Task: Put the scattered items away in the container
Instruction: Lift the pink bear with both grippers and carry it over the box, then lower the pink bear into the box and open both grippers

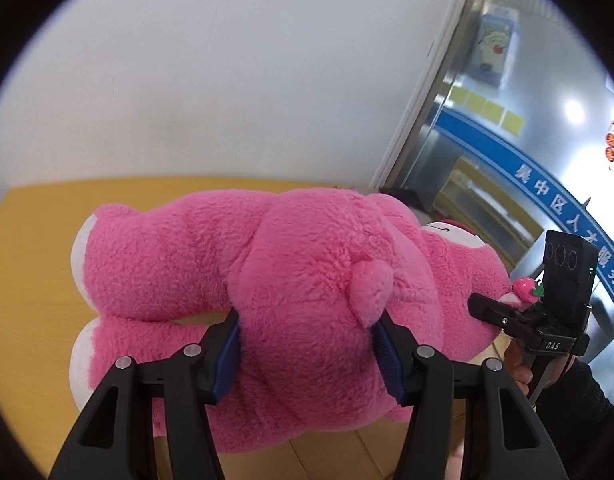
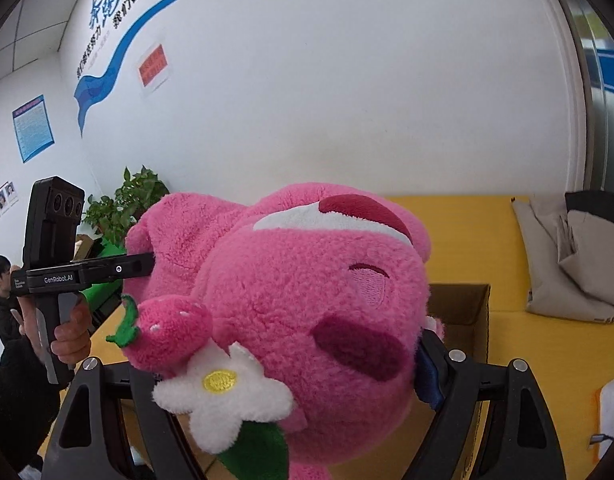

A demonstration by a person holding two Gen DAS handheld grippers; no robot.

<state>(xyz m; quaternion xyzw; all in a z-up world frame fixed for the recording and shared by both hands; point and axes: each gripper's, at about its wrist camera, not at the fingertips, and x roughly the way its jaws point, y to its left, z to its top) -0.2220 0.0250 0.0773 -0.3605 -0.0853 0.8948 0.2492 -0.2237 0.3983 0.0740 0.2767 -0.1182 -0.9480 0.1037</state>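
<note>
A big pink plush bear (image 1: pixel 307 280) is held up over the yellow table (image 1: pixel 31 280). My left gripper (image 1: pixel 307 344) is shut on the bear's rump, just below its small tail. My right gripper (image 2: pixel 291 380) is shut on the bear's head (image 2: pixel 307 300), with the plush strawberry (image 2: pixel 167 332) and white flower (image 2: pixel 223 392) in front of it. The right gripper also shows in the left wrist view (image 1: pixel 491 312) at the bear's head. The left gripper shows in the right wrist view (image 2: pixel 139 266) at the bear's far end. An open cardboard box (image 2: pixel 471 320) sits under and behind the bear.
A grey cloth bag (image 2: pixel 567 264) lies on the yellow table at the right. A potted plant (image 2: pixel 127 204) and a seated person (image 2: pixel 3 296) are at the left. A white wall is behind, a glass door (image 1: pixel 507 120) to the right.
</note>
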